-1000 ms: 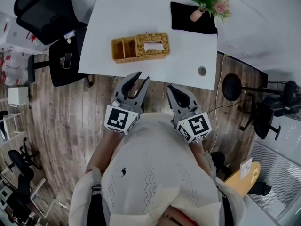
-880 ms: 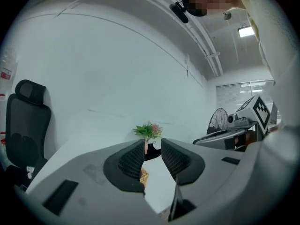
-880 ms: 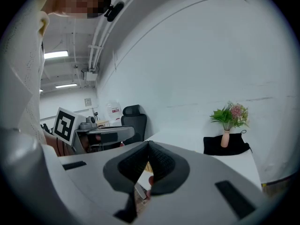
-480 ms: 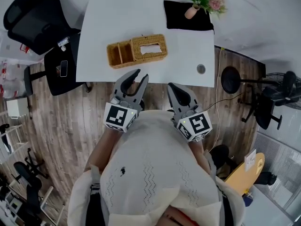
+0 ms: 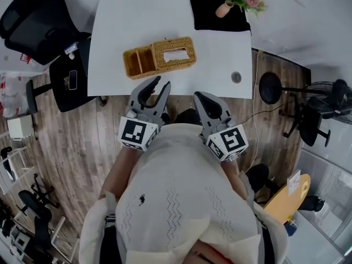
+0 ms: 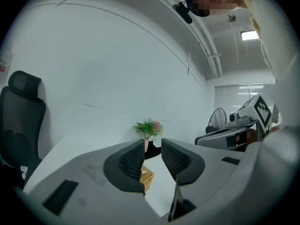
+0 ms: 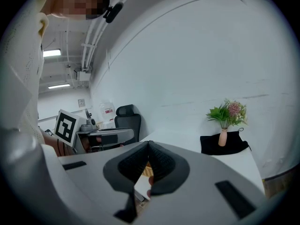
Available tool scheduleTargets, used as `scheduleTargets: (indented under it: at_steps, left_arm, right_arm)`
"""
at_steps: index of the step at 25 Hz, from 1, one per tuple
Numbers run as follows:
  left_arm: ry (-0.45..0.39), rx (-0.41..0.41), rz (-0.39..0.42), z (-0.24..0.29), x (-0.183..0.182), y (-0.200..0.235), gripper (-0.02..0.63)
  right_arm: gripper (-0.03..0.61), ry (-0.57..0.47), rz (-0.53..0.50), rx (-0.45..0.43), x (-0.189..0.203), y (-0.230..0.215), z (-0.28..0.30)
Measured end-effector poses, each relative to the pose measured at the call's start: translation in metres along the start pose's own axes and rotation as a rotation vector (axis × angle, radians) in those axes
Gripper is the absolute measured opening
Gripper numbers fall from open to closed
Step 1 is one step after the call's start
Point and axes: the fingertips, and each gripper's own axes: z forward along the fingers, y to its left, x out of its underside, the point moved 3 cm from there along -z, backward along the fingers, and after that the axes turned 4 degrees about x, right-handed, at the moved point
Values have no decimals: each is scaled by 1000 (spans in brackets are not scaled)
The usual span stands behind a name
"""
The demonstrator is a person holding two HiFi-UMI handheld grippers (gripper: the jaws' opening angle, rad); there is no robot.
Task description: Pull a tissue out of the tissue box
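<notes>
A wicker tissue box [image 5: 175, 53] lies on the white table [image 5: 126, 21] with a white tissue [image 5: 176, 54] showing in its top slot. An open wicker compartment [image 5: 138, 63] joins its left end. My left gripper [image 5: 159, 83] reaches the table's near edge, short of the box, jaws a little apart and empty. My right gripper [image 5: 198, 95] hangs over the floor just before the table edge, jaws together on nothing. In the left gripper view a bit of the tissue box [image 6: 146, 178] shows below the left gripper [image 6: 153, 142]. The right gripper [image 7: 149, 143] hides most of the tissue box [image 7: 146, 171].
A black cloth [image 5: 217, 16] with a vase of flowers [image 5: 225, 7] sits at the table's far right. A round grommet [image 5: 236, 77] is near the front right corner. Black office chairs [image 5: 33, 21] stand left of the table, a floor fan [image 5: 330, 106] to the right.
Both grippers have moved forward towards the table; the left one's tips now reach its near edge. Their jaws look unchanged.
</notes>
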Motion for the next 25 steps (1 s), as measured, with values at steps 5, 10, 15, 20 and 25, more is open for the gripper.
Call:
scheduleTargets:
  at_steps: [5, 10, 15, 20, 25]
  left_arm:
    - [17, -2, -1, 3, 5, 0, 114]
    - [39, -16, 15, 6, 7, -1, 114]
    - [76, -25, 40, 11, 13, -4, 114]
    - [116, -23, 36, 20, 26, 1, 114]
    - [155, -22, 54, 31, 38, 9, 114]
  right_arm:
    - [2, -4, 6, -12, -1, -2, 4]
    - [2, 2, 27, -18, 2, -7, 3]
    - [2, 7, 29, -35, -1, -13, 2]
    - [2, 15, 30, -32, -3, -18, 3]
    - [2, 30, 32, -19, 0, -22, 2]
